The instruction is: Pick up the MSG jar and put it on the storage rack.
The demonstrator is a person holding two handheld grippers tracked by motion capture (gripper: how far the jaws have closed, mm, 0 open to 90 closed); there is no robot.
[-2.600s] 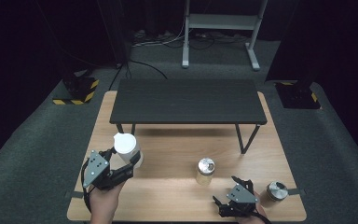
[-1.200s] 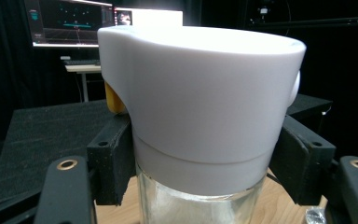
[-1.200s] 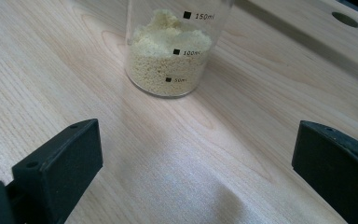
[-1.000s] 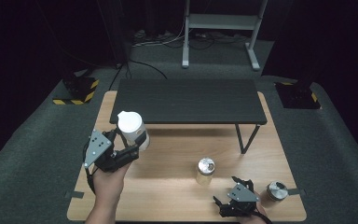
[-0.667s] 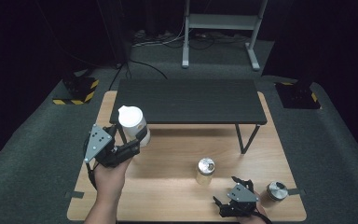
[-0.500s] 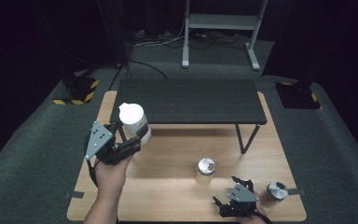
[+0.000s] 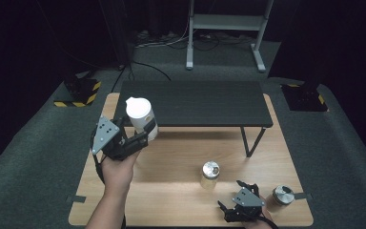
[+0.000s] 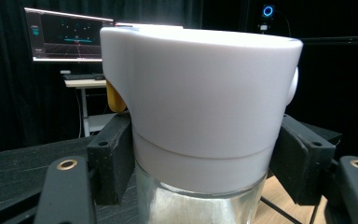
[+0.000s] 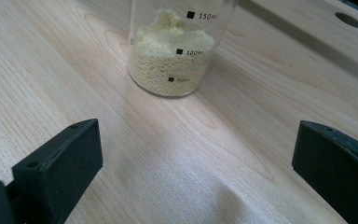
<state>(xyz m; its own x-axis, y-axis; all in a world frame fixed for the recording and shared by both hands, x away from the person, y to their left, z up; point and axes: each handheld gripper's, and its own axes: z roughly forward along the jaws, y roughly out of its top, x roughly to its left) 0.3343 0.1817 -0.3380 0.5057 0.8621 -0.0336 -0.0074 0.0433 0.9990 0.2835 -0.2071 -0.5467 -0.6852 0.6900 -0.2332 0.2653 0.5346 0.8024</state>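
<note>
My left gripper [image 7: 140, 136] is clamped on the clear glass jar with the white plastic lid [image 7: 142, 118], jaws pressing both sides just under the lid, jar held in the air at the front left corner of the low black shelf [image 7: 195, 102] that stands on the light wooden table [image 7: 171, 200]. My right gripper [image 7: 238, 210] sits low at the table's near edge with jaws spread wide on nothing; straight ahead of it stands the graduated glass beaker of pale yellow granules [image 9: 179, 46], and a small round silver metal tin [image 7: 283, 194] is just beside it on the right. The shelf's black leg [image 7: 249, 140] stands beyond the beaker.
</note>
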